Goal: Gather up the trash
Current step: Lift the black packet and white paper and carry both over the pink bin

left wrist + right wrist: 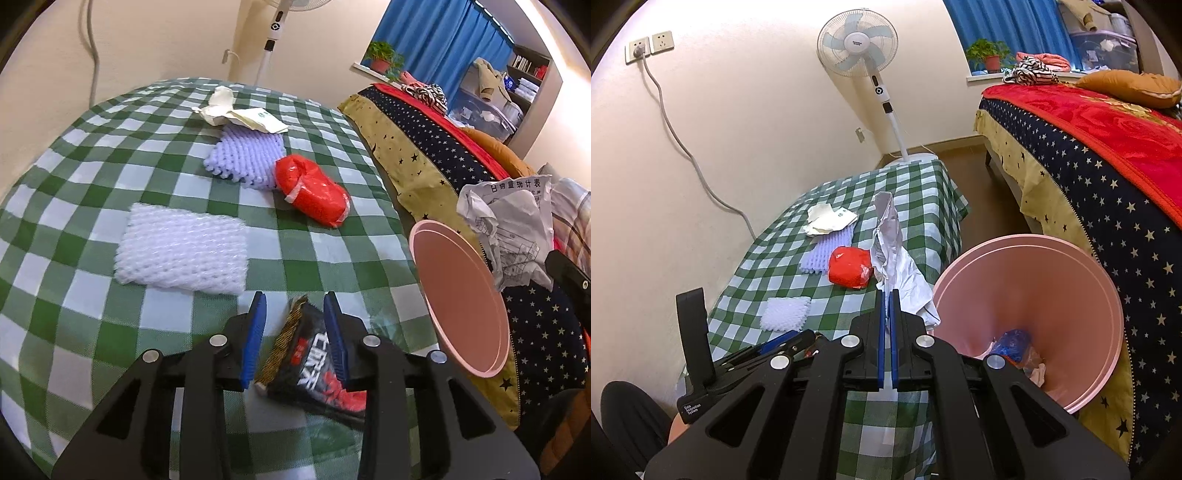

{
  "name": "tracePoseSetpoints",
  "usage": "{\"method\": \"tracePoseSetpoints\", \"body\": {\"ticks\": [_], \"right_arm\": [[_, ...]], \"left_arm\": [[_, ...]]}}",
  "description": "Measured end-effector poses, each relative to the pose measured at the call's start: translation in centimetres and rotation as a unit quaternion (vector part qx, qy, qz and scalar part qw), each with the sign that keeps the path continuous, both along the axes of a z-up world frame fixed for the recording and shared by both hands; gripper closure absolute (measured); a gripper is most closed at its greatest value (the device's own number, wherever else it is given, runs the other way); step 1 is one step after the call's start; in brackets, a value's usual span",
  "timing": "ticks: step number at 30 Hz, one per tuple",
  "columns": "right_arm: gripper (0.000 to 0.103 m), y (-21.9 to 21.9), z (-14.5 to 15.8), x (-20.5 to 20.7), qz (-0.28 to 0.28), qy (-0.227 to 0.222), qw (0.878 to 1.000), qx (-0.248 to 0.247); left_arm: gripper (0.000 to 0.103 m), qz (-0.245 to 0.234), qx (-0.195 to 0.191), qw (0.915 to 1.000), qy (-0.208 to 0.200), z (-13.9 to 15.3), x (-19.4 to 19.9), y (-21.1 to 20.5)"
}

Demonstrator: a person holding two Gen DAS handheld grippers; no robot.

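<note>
My left gripper (295,299) is open low over the green checked table (74,221), its blue fingers either side of a black snack wrapper (314,362) lying there. My right gripper (886,295) is shut on a crumpled printed paper (890,251), held up beside the pink bin (1052,280); the paper also shows in the left wrist view (513,229). The bin (458,295) stands right of the table and holds a blue wrapper (1012,345). On the table lie a red bag (314,192), a white foam net (181,251), a purple foam net (247,155) and white paper scraps (240,114).
A bed with a starry cover (1108,184) runs along the right, close behind the bin. A standing fan (864,48) and a wall with a cable (683,147) are beyond the table. The left gripper shows at lower left in the right wrist view (775,347).
</note>
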State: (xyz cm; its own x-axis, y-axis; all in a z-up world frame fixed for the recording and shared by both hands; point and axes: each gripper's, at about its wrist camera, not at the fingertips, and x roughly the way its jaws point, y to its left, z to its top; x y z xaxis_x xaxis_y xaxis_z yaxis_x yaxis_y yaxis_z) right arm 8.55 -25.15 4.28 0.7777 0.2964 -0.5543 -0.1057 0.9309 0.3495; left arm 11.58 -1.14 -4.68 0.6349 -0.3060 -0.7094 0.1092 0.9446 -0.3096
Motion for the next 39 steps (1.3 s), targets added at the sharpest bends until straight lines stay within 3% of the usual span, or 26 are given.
{"method": "tracePoseSetpoints", "body": {"ticks": [9, 11, 17, 27, 39], "right_arm": [[0.101, -0.1, -0.4, 0.4, -0.001, 0.003, 1.0, -0.003], [0.101, -0.2, -0.4, 0.5, -0.002, 0.004, 1.0, -0.004], [0.101, -0.3, -0.5, 0.5, -0.006, 0.006, 1.0, -0.004], [0.101, -0.3, -0.3, 0.0, -0.011, 0.002, 1.0, -0.011], [0.101, -0.7, 0.2, -1.4, -0.018, -0.002, 1.0, -0.012]], "left_arm": [[0.071, 0.001, 0.024, 0.9995, 0.022, -0.9, 1.4, -0.9], [0.089, -0.005, 0.022, 0.9995, 0.023, -1.0, 1.4, -1.2], [0.102, -0.01, 0.017, 0.9997, 0.014, -0.6, 0.9, -1.2], [0.103, 0.002, 0.006, 0.9987, -0.05, 2.9, -1.0, 0.0], [0.103, 0.003, 0.028, 0.9941, -0.104, 6.0, -3.1, 0.0]]}}
